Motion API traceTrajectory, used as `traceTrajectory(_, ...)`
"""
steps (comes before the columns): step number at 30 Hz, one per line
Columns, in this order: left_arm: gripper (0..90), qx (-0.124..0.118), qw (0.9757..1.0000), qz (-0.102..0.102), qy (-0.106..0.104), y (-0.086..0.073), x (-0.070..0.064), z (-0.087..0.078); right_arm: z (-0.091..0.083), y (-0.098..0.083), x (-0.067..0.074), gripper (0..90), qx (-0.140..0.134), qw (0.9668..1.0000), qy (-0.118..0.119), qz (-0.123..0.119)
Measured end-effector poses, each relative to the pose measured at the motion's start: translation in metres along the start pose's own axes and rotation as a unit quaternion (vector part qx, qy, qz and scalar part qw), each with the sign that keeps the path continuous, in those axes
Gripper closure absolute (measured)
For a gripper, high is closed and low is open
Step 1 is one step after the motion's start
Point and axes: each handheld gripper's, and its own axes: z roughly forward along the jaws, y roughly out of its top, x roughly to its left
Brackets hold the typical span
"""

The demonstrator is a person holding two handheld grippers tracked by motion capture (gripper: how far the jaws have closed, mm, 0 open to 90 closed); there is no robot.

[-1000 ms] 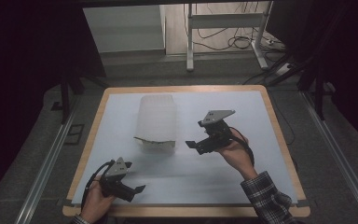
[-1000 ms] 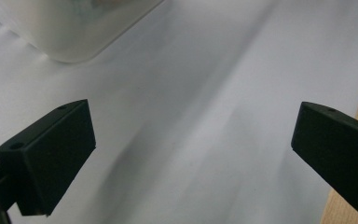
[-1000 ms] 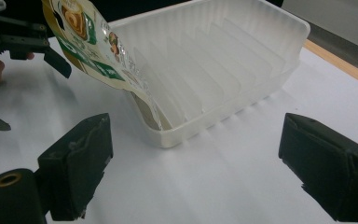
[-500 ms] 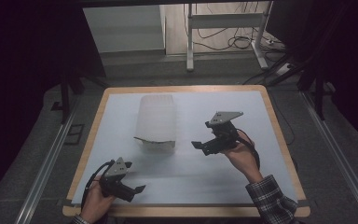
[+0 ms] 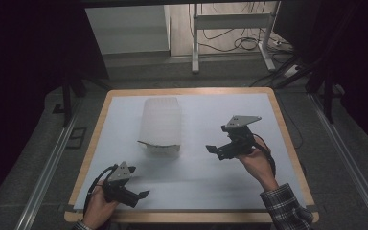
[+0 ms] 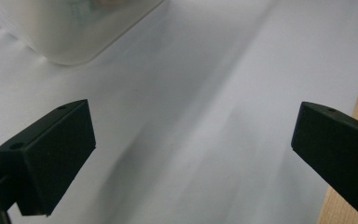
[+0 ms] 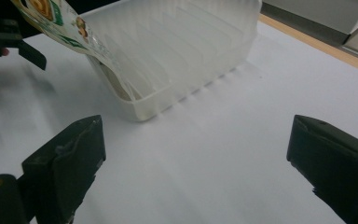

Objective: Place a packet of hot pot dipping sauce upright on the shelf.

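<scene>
A translucent white plastic tray (image 5: 160,125) lies on the white sheet (image 5: 211,108), with its printed lid film (image 7: 60,23) peeled up at the near end. My right gripper (image 5: 214,151) hovers to the tray's right and points at it. Its jaws have just been opening and stand open with nothing between them (image 7: 196,154). The tray (image 7: 177,56) lies a short way ahead of them. My left gripper (image 5: 139,182) rests open near the table's front left corner, with bare sheet between its jaws (image 6: 193,135). The tray's corner (image 6: 74,28) sits beyond them.
The table has a wooden rim (image 5: 287,139) around the white sheet. Metal rails (image 5: 48,163) run along both sides on the floor. A desk frame (image 5: 230,28) and cables (image 5: 249,43) stand beyond the far edge.
My right gripper has moved to the right, away from the tray. The left gripper and the tray have stayed in place.
</scene>
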Motion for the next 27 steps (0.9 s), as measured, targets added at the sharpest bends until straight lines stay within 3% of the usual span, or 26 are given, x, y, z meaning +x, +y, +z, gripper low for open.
traceTrajectory(14, 0.0, 0.003, 1.0, 0.001, -0.002, 0.0, 0.0, 0.001, -0.01, -0.013, -0.006, 2.8, 0.002, 0.9998, -0.016, 0.01)
traceTrajectory(25, 0.0, 0.006, 1.0, 0.003, -0.004, 0.0, 0.0, 0.002, -0.023, -0.026, -0.007, 0.0, -0.002, 0.9986, -0.017, 0.05)
traceTrajectory(27, 0.0, 0.007, 1.0, 0.004, -0.004, 0.0, 0.0, 0.002, -0.025, -0.029, -0.006, 0.0, -0.003, 0.998, -0.029, 0.056)
